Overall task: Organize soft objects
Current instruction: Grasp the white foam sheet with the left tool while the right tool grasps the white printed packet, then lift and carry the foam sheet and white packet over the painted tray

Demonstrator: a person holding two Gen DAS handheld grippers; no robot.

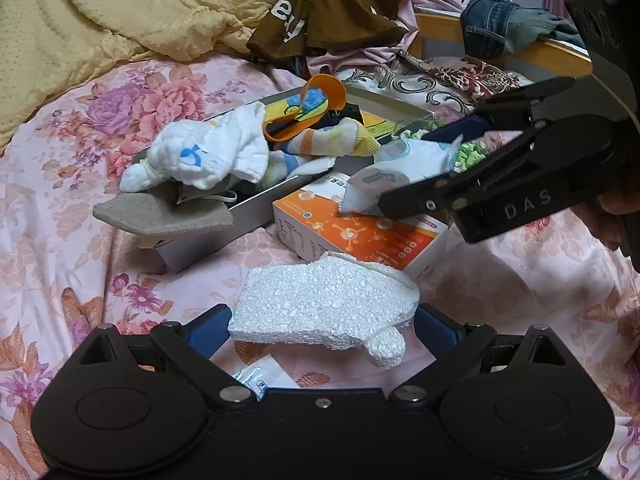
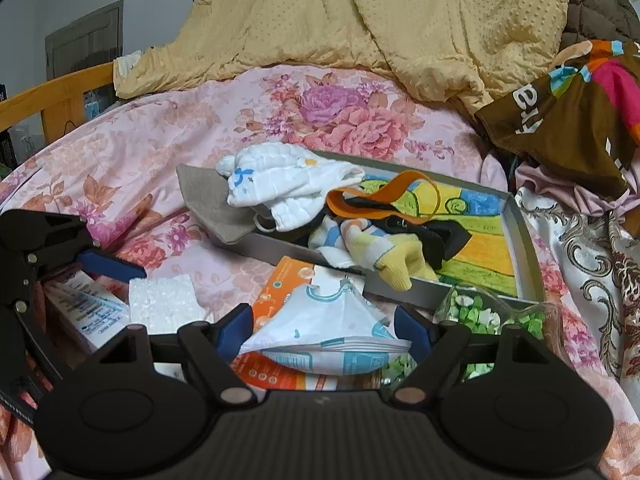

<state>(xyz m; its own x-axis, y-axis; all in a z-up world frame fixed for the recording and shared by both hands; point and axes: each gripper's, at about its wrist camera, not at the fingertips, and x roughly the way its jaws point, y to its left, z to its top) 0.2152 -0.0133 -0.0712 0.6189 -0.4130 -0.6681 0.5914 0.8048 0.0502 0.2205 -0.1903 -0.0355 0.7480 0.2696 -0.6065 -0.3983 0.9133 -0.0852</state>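
Note:
My left gripper (image 1: 320, 332) is shut on a white foam piece (image 1: 324, 304), held just above the floral bedsheet. In the right wrist view the foam piece (image 2: 162, 300) shows at the left, against one blue finger (image 2: 108, 265) of that gripper. My right gripper (image 2: 324, 332) is shut on a white printed packet (image 2: 320, 320), its pads wide apart on the packet's two edges. From the left wrist view, the right gripper (image 1: 424, 160) holds the packet (image 1: 384, 188) over an orange box (image 1: 360, 236). A grey shallow box (image 2: 524, 236) holds a white baby hat (image 2: 280, 184), striped socks (image 2: 360, 248) and an orange strap (image 2: 384, 196).
A grey cloth (image 1: 160, 212) hangs over the grey box's (image 1: 256, 200) corner. Green paper bits in a clear bag (image 2: 492, 312) lie to the right. A yellow quilt (image 2: 360, 20) and a clothes pile (image 2: 568, 112) lie behind. A small packet (image 1: 260, 372) lies under the left gripper.

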